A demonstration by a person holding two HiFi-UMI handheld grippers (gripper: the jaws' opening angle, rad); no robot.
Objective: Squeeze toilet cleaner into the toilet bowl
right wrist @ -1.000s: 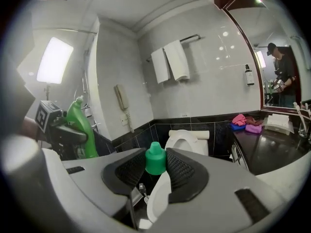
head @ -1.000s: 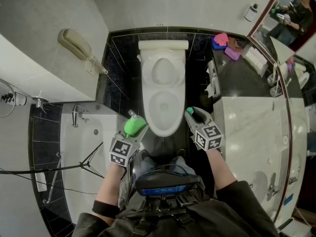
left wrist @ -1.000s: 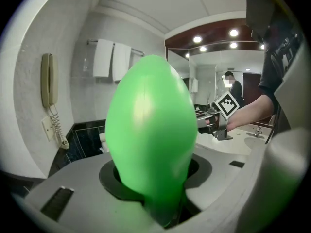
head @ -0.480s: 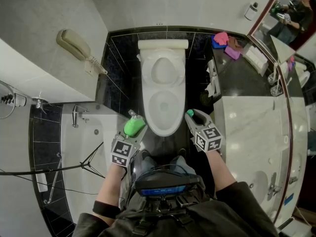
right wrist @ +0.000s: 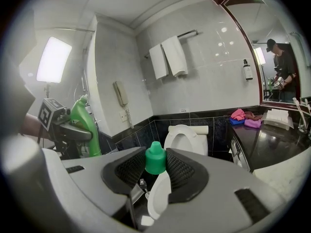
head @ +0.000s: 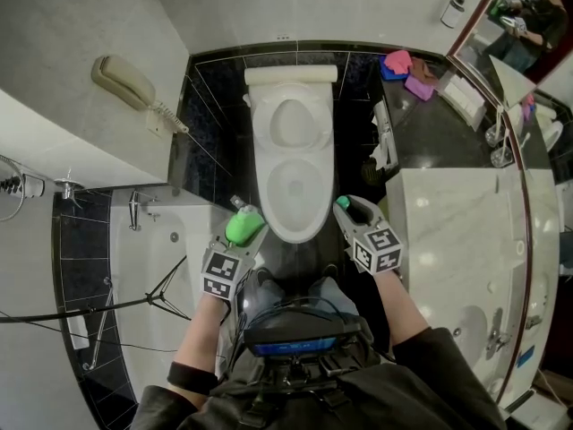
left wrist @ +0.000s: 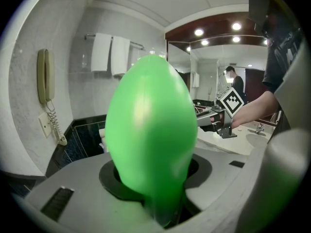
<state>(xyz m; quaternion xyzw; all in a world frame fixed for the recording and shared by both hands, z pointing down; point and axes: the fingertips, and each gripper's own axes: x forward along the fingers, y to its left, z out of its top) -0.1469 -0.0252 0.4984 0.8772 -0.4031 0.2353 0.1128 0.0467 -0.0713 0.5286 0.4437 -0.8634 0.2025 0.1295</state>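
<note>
A green toilet cleaner bottle (head: 243,225) stands in my left gripper (head: 237,238), which is shut on its body. It sits left of the white toilet's (head: 291,164) front rim. In the left gripper view the bottle (left wrist: 150,135) fills the middle between the jaws. My right gripper (head: 349,211) is right of the rim, shut on the small green cap (head: 341,202). In the right gripper view the cap (right wrist: 155,158) sits pinched between the black pads (right wrist: 182,171). The bottle (right wrist: 83,127) shows at left, with the open toilet bowl (right wrist: 183,134) ahead.
A wall phone (head: 125,81) hangs at the left, and below it are a bathtub (head: 152,267) and a tripod (head: 134,303). A marble counter (head: 448,231) runs along the right. Pink and purple cloths (head: 405,68) lie on the dark shelf. Towels (right wrist: 167,57) hang above the toilet.
The head view has shifted a little, so the toilet sits slightly higher and further left. Both grippers keep their hold and their places.
</note>
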